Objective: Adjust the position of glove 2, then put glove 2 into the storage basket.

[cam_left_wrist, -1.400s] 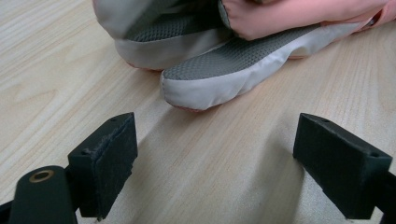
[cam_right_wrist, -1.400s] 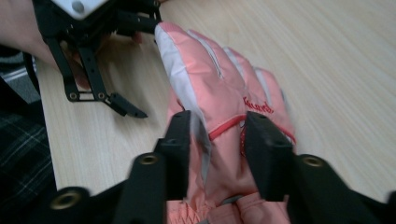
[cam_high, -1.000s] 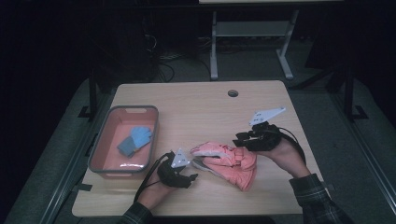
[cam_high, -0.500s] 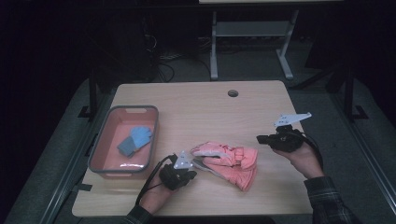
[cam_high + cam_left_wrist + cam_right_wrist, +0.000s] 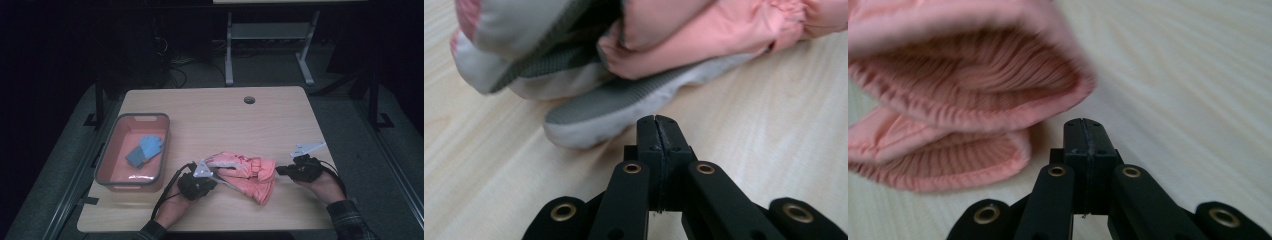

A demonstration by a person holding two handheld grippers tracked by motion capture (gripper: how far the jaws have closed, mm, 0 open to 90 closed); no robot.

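- Sitting at the left side of the wooden table (image 5: 210, 115), a red-walled tray with a grey rim (image 5: 106, 159) holds a small blue glove (image 5: 145, 150) lying flat on its floor, and something pale and thin lies near the tray's front wall.
- Just right of the tray, near the table's front edge, the person's left hand (image 5: 172, 212) holds the left gripper (image 5: 220, 177), with its cable looping back toward the sleeve and its grey three-cornered plate on top.
- Seen from the left gripper view, the left gripper (image 5: 658, 125) has its two black jaws pressed flat together with nothing between them, their tips just short of the grey, textured palm side of a pink glove.
- At the middle of the table lies a pair of pink padded winter gloves (image 5: 245, 172), bunched one on the other, with white and grey fingertips toward the left gripper and ribbed cuffs toward the right.
- From the left gripper view the gloves (image 5: 684, 45) show pink fabric folded over a grey palm and white edging.
- Right of the gloves, the right hand (image 5: 327, 186) holds the right gripper (image 5: 280, 170), pointing left at the cuffs and close beside them.
- Seen from the right gripper view, the right gripper (image 5: 1083, 127) also has its jaws closed against each other and empty, just below the two pink ribbed cuffs (image 5: 963, 85), which are stacked and slightly blurred.
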